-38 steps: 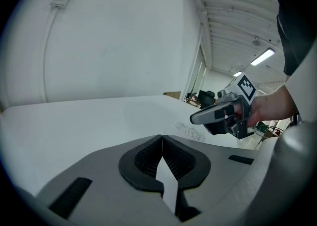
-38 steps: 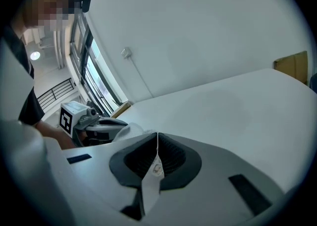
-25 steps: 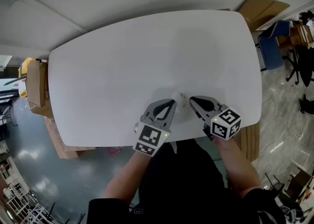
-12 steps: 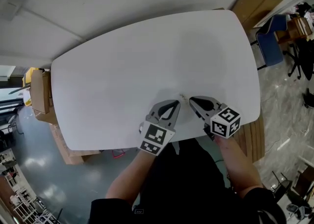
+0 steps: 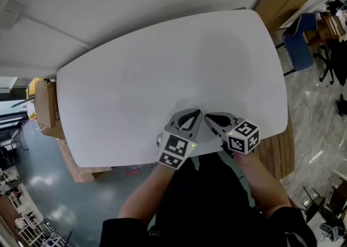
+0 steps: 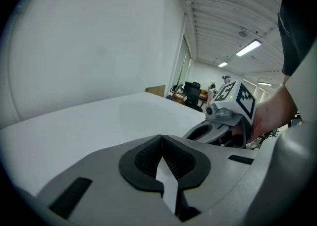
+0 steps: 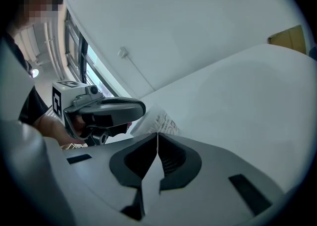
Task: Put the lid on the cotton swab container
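The cotton swab container (image 7: 159, 121), pale with dark print on its side, shows only in the right gripper view, just beyond my right gripper (image 7: 157, 136) and under the tip of my left gripper (image 7: 138, 109). No separate lid can be made out. In the head view the container is hidden where the left gripper (image 5: 191, 115) and right gripper (image 5: 209, 118) nearly meet, close to the front edge of the white table (image 5: 162, 67). Both grippers have their jaws shut with nothing seen between them. The left gripper view shows its shut jaws (image 6: 161, 141) and the right gripper (image 6: 198, 132) close beside.
Cardboard boxes (image 5: 42, 102) stand on the floor left of the table. A flat cardboard piece (image 5: 282, 3) and a blue chair (image 5: 301, 45) sit at the far right. The table's front edge (image 5: 135, 159) runs just behind the grippers.
The two grippers have drawn closer together, the right one shifting left. The container that showed between their tips a second ago is now covered in the head view.
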The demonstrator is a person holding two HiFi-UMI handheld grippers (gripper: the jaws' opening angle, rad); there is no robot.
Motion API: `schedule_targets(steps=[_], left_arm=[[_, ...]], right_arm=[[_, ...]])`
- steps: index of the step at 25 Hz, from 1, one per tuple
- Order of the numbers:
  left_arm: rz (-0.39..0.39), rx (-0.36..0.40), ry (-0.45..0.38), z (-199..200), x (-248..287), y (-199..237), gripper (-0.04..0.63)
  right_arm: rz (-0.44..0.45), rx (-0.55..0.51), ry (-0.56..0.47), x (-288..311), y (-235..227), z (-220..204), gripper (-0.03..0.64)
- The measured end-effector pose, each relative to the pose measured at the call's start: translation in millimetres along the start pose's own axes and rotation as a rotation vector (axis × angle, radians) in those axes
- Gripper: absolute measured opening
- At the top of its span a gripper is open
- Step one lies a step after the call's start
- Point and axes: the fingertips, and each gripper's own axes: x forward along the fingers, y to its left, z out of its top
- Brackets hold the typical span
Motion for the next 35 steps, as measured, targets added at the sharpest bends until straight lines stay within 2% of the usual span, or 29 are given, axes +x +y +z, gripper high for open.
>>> schedule_targets(steps=[4,10,13,18,22,25,31,35], left_arm=[[-0.001,0.001,0.007,-2,4,-1,0.011],[-0.017,0.004,-0.002,-2,8,-3,0.011],[-0.020,-0.006,-0.015,-2,7,-1,0.011],[-0.033,-0.002,-0.021,-4,8,-1,0.009],[-0.050,-0.011,-0.010,-5,8,1,0.009],[-0.047,0.009,-0.005,-5,10,1,0.009],[-0.029,0.006,0.024,-4,9,-2,0.009],[-0.026,0.057,-0.064,31,-8,-6,0.009]], right_arm=[[0.012,-0.013,0.000,1,5,1,0.017],[-0.042,-0.057,-0.078,-7,-6,31,0.017],[-0.021,-0.082,-0.096,-5,-2,45,0.017],[0.008,-0.105,-0.069,2,3,46,0.017],[0.017,-0.086,-0.061,5,3,45,0.017],[0.022,-0.078,-0.055,5,2,45,0.017],[-0.009,-0.034,-0.032,1,3,41,0.017],[0.004,-0.093,-0.070,-16,23,60,0.017]])
